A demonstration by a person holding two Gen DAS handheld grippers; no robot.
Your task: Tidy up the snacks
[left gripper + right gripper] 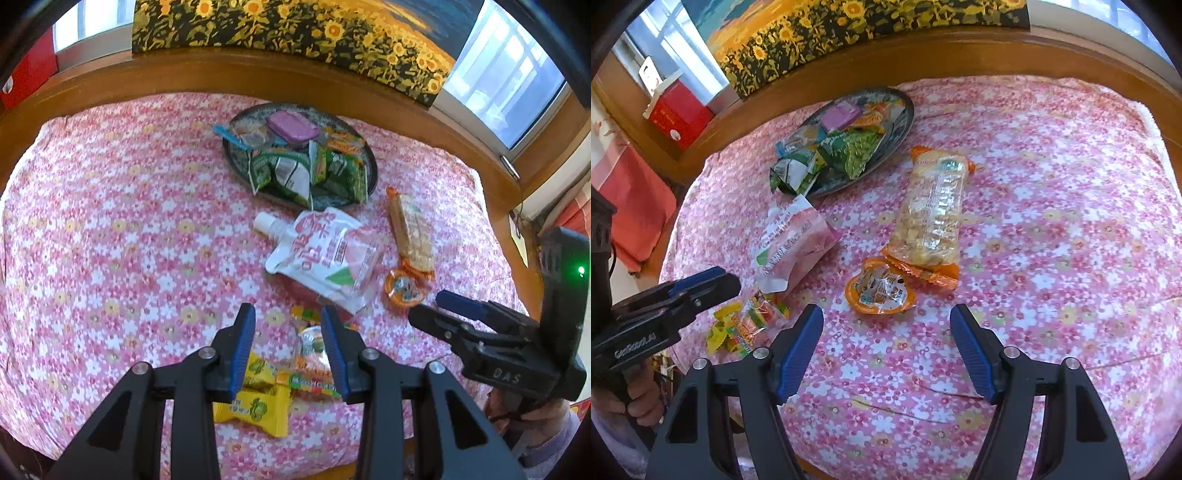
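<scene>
A dark round tray [236,162] [905,122] at the back of the table holds several green, purple and orange snack packets. Loose on the cloth lie a white-pink drink pouch [325,254] [794,240], a long cracker pack [412,229] [931,210], an orange jelly cup [404,288] [879,291] and small yellow and orange candy packets [266,398] [746,325]. My left gripper [288,325] [713,280] is open, hovering over the candy packets. My right gripper [886,325] [439,306] is open, just in front of the jelly cup.
The table has a pink floral cloth [110,240] [1052,221] and a wooden rim [184,77]. A sunflower painting [295,29] leans behind, with windows either side. A red box [679,114] sits on the ledge.
</scene>
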